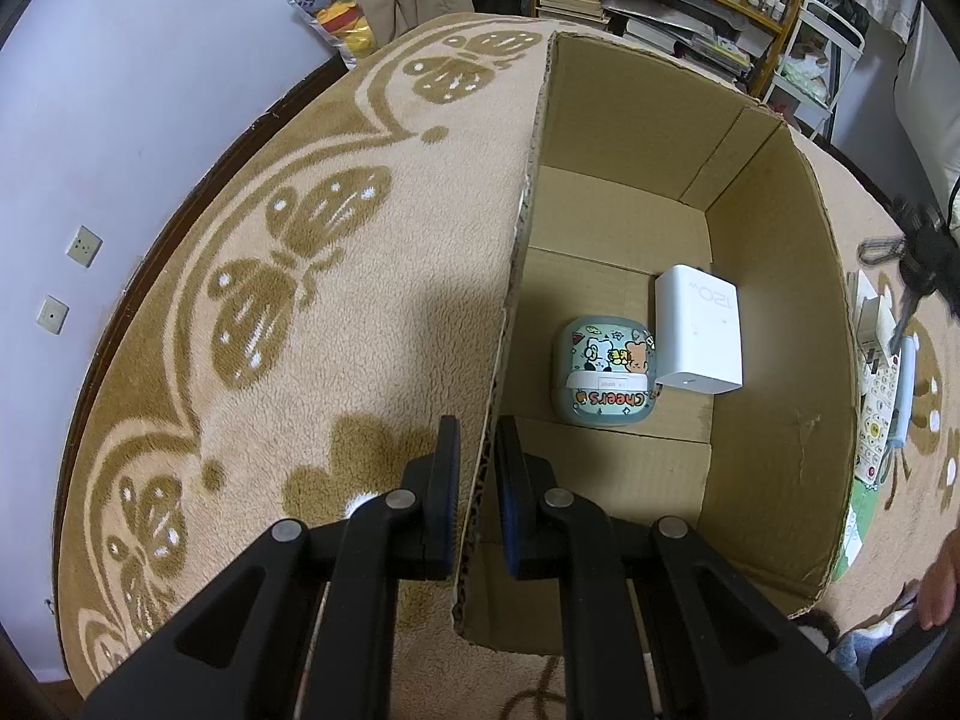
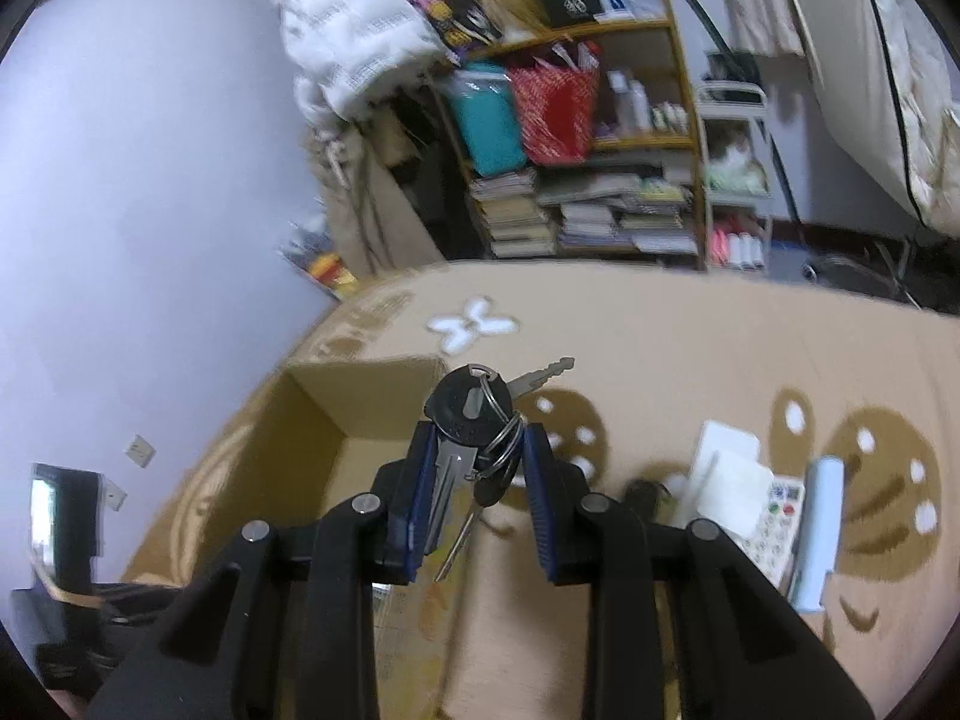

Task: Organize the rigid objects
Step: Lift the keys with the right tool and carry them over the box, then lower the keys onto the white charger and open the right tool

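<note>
My left gripper (image 1: pixel 477 450) has its fingers clamped on the near wall of the cardboard box (image 1: pixel 774 324), evidently to steady it, while my right gripper (image 2: pixel 474 468) has its fingers closed on a bunch of keys (image 2: pixel 474 414), held above the rug just right of the box, ready, I judge, for loading. Inside the box lie a white charger (image 1: pixel 699 330) and a cartoon-printed case (image 1: pixel 606 372), touching; the box stands on a tan butterfly-patterned rug (image 1: pixel 300 240), with a cluttered bookshelf (image 2: pixel 576 180) beyond it.
</note>
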Demonstrator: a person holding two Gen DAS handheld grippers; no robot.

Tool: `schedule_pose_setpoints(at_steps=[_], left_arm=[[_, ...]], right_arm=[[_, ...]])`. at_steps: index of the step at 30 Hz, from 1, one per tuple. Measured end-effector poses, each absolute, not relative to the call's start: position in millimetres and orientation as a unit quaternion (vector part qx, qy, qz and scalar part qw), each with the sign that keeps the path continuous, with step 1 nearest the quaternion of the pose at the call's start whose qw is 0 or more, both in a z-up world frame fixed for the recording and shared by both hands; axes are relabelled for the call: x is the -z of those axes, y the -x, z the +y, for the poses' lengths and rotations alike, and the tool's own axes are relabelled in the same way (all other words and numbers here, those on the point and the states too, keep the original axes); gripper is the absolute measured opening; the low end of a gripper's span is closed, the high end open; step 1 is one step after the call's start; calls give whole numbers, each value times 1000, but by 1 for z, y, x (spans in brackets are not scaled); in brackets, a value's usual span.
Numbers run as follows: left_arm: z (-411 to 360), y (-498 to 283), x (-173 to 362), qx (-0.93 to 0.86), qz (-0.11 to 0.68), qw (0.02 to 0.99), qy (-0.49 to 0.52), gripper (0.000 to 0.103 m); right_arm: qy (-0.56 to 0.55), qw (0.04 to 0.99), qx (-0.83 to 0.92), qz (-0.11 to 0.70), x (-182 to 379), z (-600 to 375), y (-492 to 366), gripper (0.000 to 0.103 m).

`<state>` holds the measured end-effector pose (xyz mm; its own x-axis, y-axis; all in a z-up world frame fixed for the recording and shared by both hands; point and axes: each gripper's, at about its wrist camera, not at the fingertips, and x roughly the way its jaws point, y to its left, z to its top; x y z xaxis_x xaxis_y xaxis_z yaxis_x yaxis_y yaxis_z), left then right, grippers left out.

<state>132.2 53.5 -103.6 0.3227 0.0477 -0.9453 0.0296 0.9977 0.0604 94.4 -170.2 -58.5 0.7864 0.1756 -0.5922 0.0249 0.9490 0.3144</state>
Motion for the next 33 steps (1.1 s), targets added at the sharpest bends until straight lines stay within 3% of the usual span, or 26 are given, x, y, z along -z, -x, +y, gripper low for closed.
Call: schedule_pose_setpoints(at_steps=[10,33], left_arm=[[53,-132,104,-5,582,813,-33,11],[53,-132,103,-5,581,813,-33,11]], right_arm=[[-128,941,-106,294,41,-132,-82,31],[-83,915,-124,375,91,-106,-98,31]])
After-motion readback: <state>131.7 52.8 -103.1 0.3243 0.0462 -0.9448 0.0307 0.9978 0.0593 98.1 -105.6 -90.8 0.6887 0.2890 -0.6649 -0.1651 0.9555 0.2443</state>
